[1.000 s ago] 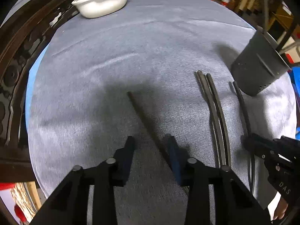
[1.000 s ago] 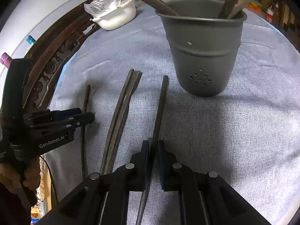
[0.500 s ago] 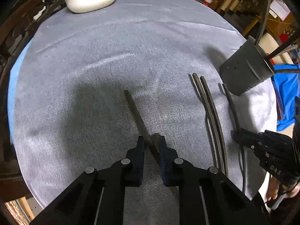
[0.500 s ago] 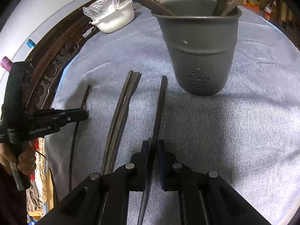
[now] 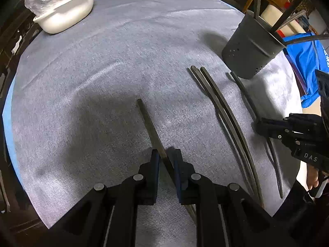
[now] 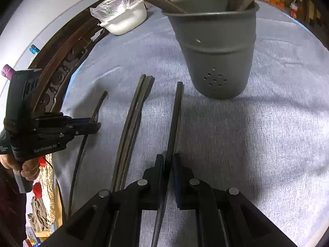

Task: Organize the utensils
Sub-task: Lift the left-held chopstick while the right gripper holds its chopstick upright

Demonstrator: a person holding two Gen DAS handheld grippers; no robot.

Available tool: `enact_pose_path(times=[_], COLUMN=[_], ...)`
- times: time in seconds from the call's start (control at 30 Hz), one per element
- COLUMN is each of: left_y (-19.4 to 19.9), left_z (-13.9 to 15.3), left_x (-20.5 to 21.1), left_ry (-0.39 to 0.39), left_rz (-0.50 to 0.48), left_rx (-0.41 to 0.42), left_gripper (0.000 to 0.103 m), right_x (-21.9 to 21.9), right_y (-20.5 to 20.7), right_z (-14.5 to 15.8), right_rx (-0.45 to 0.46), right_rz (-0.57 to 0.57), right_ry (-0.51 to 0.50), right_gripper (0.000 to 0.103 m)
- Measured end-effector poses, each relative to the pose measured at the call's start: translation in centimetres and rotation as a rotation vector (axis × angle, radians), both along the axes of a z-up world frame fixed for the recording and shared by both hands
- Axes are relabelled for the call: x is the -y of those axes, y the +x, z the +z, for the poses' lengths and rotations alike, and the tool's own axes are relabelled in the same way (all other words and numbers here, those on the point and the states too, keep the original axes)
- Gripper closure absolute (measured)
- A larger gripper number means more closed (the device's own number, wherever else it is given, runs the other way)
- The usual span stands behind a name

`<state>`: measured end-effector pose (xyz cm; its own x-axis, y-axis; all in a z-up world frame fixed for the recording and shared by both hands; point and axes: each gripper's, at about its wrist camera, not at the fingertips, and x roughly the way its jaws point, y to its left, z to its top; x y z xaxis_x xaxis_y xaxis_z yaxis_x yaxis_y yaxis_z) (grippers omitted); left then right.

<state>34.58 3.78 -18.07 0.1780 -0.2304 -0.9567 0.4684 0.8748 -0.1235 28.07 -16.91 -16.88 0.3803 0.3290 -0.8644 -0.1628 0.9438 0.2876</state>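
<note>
My left gripper (image 5: 166,154) is shut on a dark chopstick (image 5: 149,121) that runs away from me over the grey tablecloth (image 5: 102,72). To its right lies a pair of dark chopsticks (image 5: 222,111), side by side. My right gripper (image 6: 167,158) is shut on another dark chopstick (image 6: 175,115) whose far end points at the foot of the grey perforated utensil holder (image 6: 218,57). The holder has several utensils standing in it. The right wrist view also shows the left gripper (image 6: 96,124) at the left, with its chopstick (image 6: 100,103) in the jaws.
A white tub (image 5: 65,16) with a plastic bag in it stands at the far left of the round table. A dark carved wooden frame (image 6: 61,76) borders the table's left side. A person's hand (image 6: 28,168) holds the left gripper's handle.
The left jaws have closed on the chopstick, which lay between them a second ago, and the left gripper has rolled and shifted a little. The right gripper has held still.
</note>
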Motion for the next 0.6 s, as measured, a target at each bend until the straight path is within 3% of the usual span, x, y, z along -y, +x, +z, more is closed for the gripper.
enact_pose_path(times=[0.17,0.37,0.47,0.53,0.6], left_y=[-0.4,-0.8,-0.9,-0.3,-0.1], left_z=[0.1,0.8,1.2,1.0,1.1], left_x=[-0.5,-1.4,-2.1,-2.8,-3.4], left_ry=[-0.005,-0.022,-0.017,-0.026,-0.029], left_rz=[0.003,0.035,0.077,0.103,0.136], left_rx=[0.003,-0.007,-0.007,-0.012,-0.014], left_gripper=[0.086,0.064,0.062,0.062,0.062], right_x=[0.2,1.1,1.0,0.9,0.7], right_y=[-0.5,-0.6,-0.3,0.1,0.6], right_z=[0.0,-0.2,0.3,0.8,1.1], right_rx=[-0.034,-0.072,-0.050,-0.025,-0.013], right_rz=[-0.011,-0.079,-0.087,-0.097,-0.112], right_ry=[0.012,0.076,0.051,0.040,0.043], right_gripper=[0.091,0.090,0.087,0.083,0.065])
